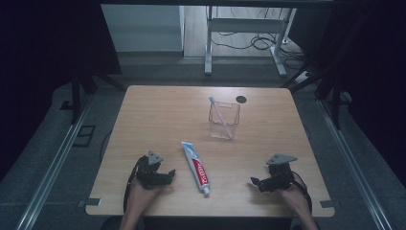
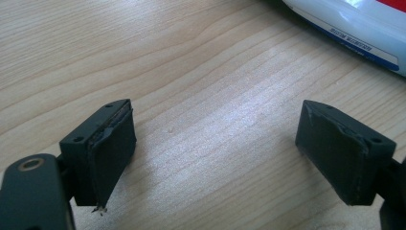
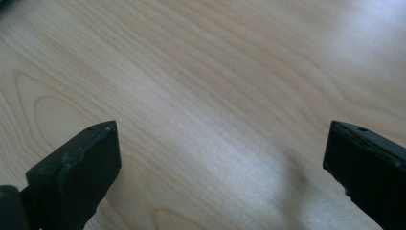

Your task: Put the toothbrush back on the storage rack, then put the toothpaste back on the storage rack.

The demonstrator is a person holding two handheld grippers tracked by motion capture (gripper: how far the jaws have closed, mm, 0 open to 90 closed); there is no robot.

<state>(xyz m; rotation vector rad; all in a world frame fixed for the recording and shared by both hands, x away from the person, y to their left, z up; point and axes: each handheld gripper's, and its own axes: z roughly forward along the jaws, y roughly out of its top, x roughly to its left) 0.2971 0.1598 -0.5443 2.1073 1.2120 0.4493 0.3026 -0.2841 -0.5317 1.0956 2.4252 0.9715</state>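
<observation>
From the high view, your left gripper [image 1: 168,175] rests low on the wooden table [image 1: 158,115] with the toothpaste tube [image 1: 196,166] lying flat just beyond its tips, cap end nearest you. Your right gripper [image 1: 253,182] sits well apart on the tube's other side, its tips pointing toward the tube. Far ahead of both stands the clear plastic holder [image 1: 224,120] with a pink toothbrush [image 1: 220,115] leaning inside. The step in hand looks like picking up the tube, probably to stand it in that holder. Take it near the middle of its body, across the narrow width, so it hangs level.

In the left gripper view, your left gripper [image 2: 215,153] has its jaws spread wide with bare table [image 2: 191,67] between them; the tube [image 2: 354,26] lies ahead and off to the right, not between the pads. Swing right and forward until the tube sits centred in the gap before closing, and keep the pads just off the wood.

In the right gripper view, your right gripper [image 3: 222,167] is spread wide too, holding nothing, over plain table [image 3: 215,72]. Keep it parked clear, ready to steady the holder.
</observation>
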